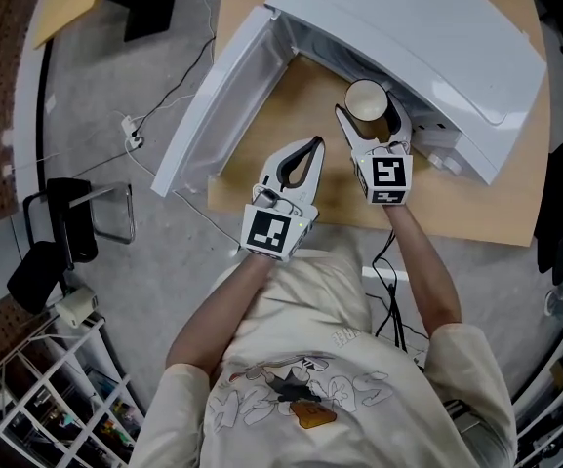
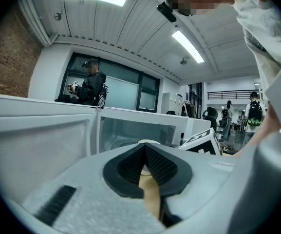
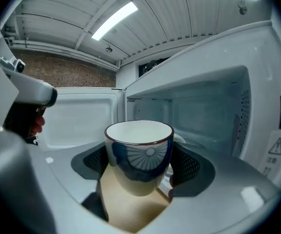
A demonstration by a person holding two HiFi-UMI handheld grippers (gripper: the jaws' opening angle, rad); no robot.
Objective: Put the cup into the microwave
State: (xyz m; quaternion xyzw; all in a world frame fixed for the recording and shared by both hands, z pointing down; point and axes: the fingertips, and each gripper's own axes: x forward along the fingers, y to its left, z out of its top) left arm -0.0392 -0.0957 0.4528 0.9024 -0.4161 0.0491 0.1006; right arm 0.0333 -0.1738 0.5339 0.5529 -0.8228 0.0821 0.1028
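The microwave's door [image 1: 218,105] stands wide open and runs along the left edge of the worktop [image 1: 301,96] toward its near-left corner. Just right of the door, over the near edge, the left tongs [image 1: 315,144] are clenched tip to tip with nothing between them. They point toward the open cavity, and the marker cube on them hangs out past the near edge. Next to the right, the right tongs [image 1: 367,115] grasp the cup [image 1: 367,105], one dark pad on each side of its wall. The cup is white with a dark rim and a blue pattern. It is upright, above the middle of the worktop, right at the mouth of the cavity and not yet inside. The white microwave [image 1: 437,37] fills the far-right part of the worktop.
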